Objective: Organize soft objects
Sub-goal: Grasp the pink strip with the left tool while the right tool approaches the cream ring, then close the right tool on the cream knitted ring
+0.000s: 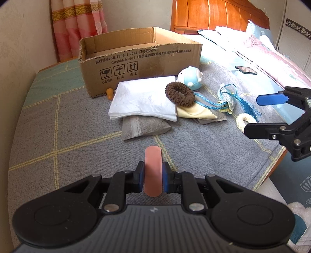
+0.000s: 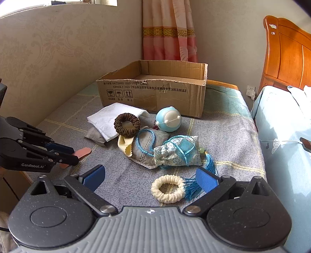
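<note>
My left gripper (image 1: 152,178) is shut on a flat pink pad (image 1: 152,171), held above the grey blanket; it also shows in the right wrist view (image 2: 83,152). My right gripper (image 2: 150,180) is open and empty, just above a cream scrunchie (image 2: 168,188). Ahead lie a brown scrunchie (image 1: 179,94) on a folded white cloth (image 1: 143,99), a blue round toy (image 1: 190,77), a blue floral sachet with tassel (image 2: 177,152), a yellow cloth (image 1: 194,112) and grey pouches (image 1: 143,126). An open cardboard box (image 1: 136,64) stands behind them.
A small orange gourd (image 1: 109,93) lies by the box corner. A phone (image 1: 245,70) lies on the bed to the right, near pillows and a wooden headboard (image 1: 213,15). A wall runs along the left and a curtain (image 2: 169,31) hangs behind the box.
</note>
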The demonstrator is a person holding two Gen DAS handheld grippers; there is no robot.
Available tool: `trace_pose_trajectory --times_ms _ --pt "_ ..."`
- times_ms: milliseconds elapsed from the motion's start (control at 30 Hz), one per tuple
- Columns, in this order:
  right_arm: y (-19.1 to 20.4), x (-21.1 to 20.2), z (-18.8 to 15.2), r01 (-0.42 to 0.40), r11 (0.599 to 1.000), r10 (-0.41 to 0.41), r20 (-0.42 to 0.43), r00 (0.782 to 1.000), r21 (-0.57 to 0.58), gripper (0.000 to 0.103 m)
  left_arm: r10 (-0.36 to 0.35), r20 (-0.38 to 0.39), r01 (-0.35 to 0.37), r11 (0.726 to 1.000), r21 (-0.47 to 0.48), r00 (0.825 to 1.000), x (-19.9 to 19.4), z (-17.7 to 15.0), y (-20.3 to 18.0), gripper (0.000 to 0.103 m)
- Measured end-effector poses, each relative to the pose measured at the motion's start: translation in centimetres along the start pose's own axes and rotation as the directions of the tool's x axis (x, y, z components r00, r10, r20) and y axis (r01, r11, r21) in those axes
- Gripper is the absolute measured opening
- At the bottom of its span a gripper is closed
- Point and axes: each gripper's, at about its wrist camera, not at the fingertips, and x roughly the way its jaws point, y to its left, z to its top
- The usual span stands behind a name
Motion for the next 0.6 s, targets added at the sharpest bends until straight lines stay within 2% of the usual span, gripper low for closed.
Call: trace_pose_trajectory --times_ms 200,300,400,500,600 --pt "0.4 3.1 0.5 -0.05 0.997 0.048 -0.034 0.998 -0.051 0.102 0.003 0.003 -0.003 1.0 -0.008 1.0 0.0 0.0 0.0 0.017" --pt "-0.2 4.5 0.2 -0.048 0.997 0.043 -0.092 0.995 -0.052 0.102 0.0 0.003 0.0 1.0 -0.008 1.0 0.0 0.0 0.0 0.017" --pt "-1.2 4.4 -0.3 -0.033 0.998 0.027 -0.138 0.99 -0.048 0.102 0.001 0.005 -0.001 1.0 0.003 1.0 0.0 -0.1 -0.1 0.017" --pt "-1.8 3.5 -0.6 -0.076 0.997 0.072 -0.144 0.987 -0.016 0.102 0.001 0.005 -0.001 1.0 0.016 1.0 0.1 0.0 -0.3 0.018" --pt "-1.3 3.2 -0.7 -0.115 0.993 0.112 -0.143 0.983 -0.007 0.097 0.004 0.005 -0.004 1.0 0.012 1.0 0.1 0.0 -0.4 0.018"
